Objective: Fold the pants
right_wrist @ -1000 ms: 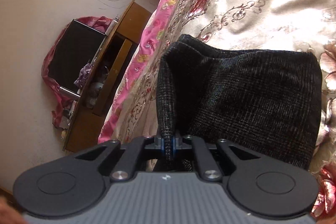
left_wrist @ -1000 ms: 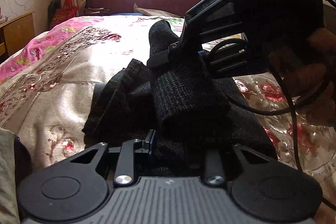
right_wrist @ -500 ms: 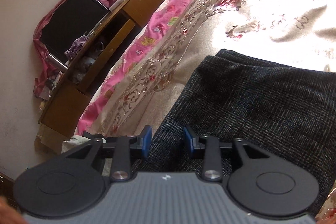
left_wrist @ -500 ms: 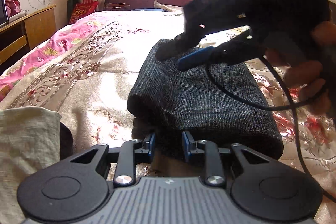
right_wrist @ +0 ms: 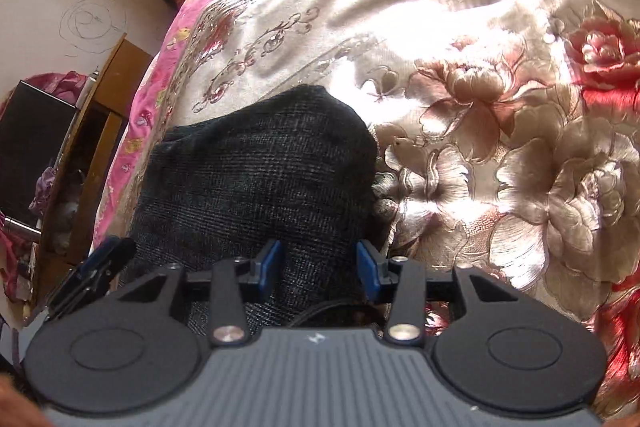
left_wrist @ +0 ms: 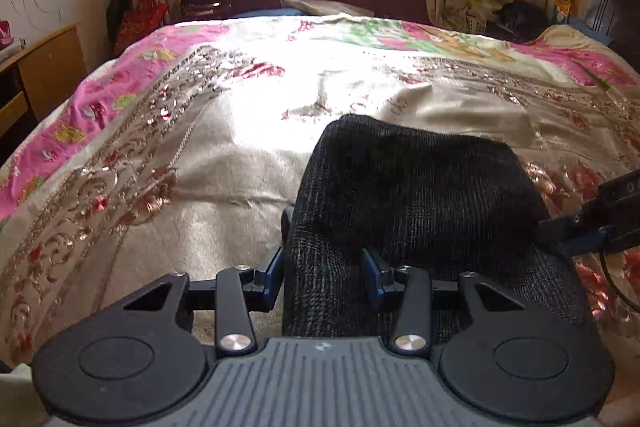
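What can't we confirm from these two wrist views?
- Near edge of the pants: hidden under each gripper's body in both views.
- Whether the left gripper or right gripper touches the cloth: fingers straddle it, open; contact is unclear.
- Fold layers: knit too dark.
- Bedspread centre: overexposed by sunlight.

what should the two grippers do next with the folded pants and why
Probably close both on the near edge. The left gripper and right gripper are open and straddle the near edge of the dark pants, which lie folded on the bedspread.
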Demonstrator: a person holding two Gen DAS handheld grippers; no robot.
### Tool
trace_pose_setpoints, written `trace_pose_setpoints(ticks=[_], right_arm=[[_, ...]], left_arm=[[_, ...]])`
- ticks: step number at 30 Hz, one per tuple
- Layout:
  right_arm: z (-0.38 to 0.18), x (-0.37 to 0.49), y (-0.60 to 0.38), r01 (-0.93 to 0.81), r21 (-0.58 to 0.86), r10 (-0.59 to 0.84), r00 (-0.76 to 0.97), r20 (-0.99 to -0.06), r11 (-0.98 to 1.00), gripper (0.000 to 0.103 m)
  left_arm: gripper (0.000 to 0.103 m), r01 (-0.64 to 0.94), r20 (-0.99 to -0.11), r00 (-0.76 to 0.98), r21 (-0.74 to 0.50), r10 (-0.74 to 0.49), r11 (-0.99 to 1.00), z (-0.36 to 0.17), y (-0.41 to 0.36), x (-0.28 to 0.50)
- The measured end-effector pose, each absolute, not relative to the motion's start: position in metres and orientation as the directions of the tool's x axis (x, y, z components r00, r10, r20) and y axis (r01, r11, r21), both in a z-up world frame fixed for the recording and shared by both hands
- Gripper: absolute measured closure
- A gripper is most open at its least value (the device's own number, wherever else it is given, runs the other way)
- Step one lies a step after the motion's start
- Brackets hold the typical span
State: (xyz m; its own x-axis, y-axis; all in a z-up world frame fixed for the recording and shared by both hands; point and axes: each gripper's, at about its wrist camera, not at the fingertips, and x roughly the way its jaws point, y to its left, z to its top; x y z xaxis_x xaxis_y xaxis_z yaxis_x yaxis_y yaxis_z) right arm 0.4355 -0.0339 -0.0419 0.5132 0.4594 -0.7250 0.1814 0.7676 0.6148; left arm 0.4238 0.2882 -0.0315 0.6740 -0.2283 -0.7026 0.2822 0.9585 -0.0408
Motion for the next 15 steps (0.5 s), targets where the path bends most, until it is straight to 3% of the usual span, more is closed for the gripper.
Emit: trace_pose_setpoints(ticks=[3, 10, 13, 15], right_arm=[[-0.053, 0.443, -0.028, 0.179, 0.612, 0.466, 0.498, -0.731, 0.770, 0.046], [-0.048, 0.444, -0.032, 0.141, 0.661, 0.518, 0.511, -0.686, 0.737, 0.044], [-0.062, 0.458, -0.018, 0.133, 0.658, 0.535, 0.475, -0.699, 0.741, 0.039], [-0.072, 0.466, -0.009, 0.135, 0.664, 0.545, 0.463, -0.699, 0.736, 0.035]], left_arm=[[0.036, 0.281, -0.715, 0.653, -0.080, -0.252, 0.956, -0.046, 0.294, 0.429], [0.032, 0.308, -0.700, 0.651, -0.110, -0.294, 0.945, -0.033, 0.304, 0.433], [0.020, 0.276, -0.722, 0.598, -0.222, -0.348, 0.935, -0.051, 0.311, 0.447], [0.004, 0.279, -0.723, 0.570, -0.276, -0.390, 0.920, -0.060, 0.314, 0.453]])
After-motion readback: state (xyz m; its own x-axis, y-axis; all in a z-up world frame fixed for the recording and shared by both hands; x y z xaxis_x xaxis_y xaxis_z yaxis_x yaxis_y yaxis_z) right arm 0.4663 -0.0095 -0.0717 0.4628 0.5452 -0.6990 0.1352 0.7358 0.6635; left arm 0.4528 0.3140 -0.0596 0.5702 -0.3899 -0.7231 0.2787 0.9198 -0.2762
